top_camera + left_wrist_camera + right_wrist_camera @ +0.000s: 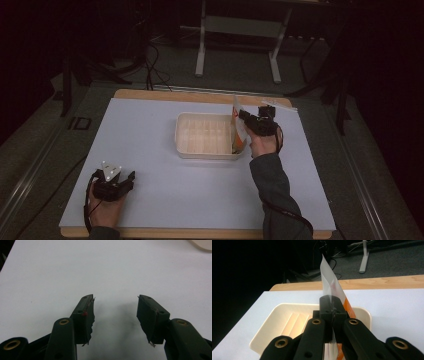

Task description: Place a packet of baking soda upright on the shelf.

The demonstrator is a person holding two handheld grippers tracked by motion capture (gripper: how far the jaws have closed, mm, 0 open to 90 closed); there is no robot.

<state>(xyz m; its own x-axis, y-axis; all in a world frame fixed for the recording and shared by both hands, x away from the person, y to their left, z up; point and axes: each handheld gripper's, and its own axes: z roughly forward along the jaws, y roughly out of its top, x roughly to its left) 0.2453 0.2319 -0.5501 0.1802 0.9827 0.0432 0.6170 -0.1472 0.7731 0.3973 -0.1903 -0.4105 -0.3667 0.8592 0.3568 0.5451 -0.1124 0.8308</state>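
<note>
Packet (239, 131), orange/white, pinched upright by right tool (332, 311) over tray (204, 151) right end, prob. for drop-in. Left tool (115, 312) released, idle on bench (160, 200) near-left of tray.

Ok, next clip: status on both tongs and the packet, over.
Left tongs open, idle on the white mat. Right tongs shut on the orange-and-white packet, upright at the tray's right end. Nothing in the way.

Left gripper (131, 176) low at the near left, held in the person's left hand (106, 209), jaws spread wide with bare gap between them. Right gripper (242, 115) raised farther out, right hand (264, 144) behind it, sleeved forearm reaching forward; jaws clamped tight on a thin packet (331, 287).
</note>
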